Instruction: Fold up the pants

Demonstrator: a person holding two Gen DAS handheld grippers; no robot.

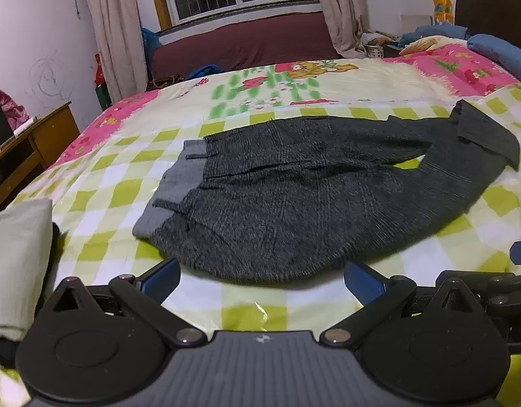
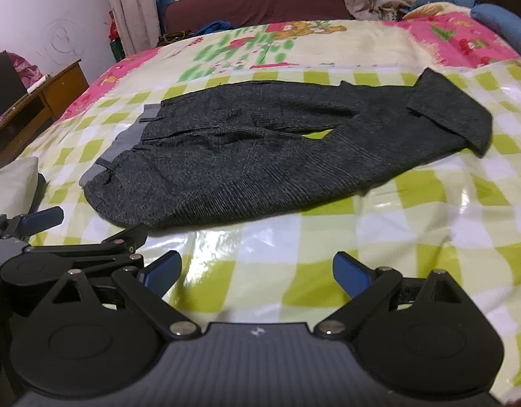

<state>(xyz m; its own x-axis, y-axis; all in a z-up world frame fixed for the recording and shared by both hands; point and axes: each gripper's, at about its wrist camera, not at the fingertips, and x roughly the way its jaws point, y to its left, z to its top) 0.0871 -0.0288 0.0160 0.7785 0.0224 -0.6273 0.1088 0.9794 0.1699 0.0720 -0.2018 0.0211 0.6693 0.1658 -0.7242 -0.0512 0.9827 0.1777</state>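
- The pants (image 1: 311,196) lie flat across the checked sheet (image 1: 243,308) on the bed, waistband (image 1: 174,183) to my left with its grey lining turned out, legs running off to the right and ending in a turned-up cuff (image 1: 487,135).
- They look already doubled leg over leg, though a small gap of sheet shows between the legs near the crotch, so I judge the layers are not quite square.
- The cloth reads as a thick, woolly weave: soft and limp, moderately heavy for a garment, not fragile. I expect it to drape and sag rather than hold a line, and to drag little on the sheet, which looks glossy and slick.
- I would take hold at the edges where layers stack and give my pads something to bite: the waistband corner for my left, the cuff end for my right, pinching both layers together.
- My left gripper (image 1: 262,279) sits just short of the near hem, fingers spread wide, holding nothing.
- My right gripper (image 2: 257,271) hangs beside it over bare sheet, likewise spread and empty.
- A pale folded cloth (image 1: 16,264) lies at the far left, apart from the pants.
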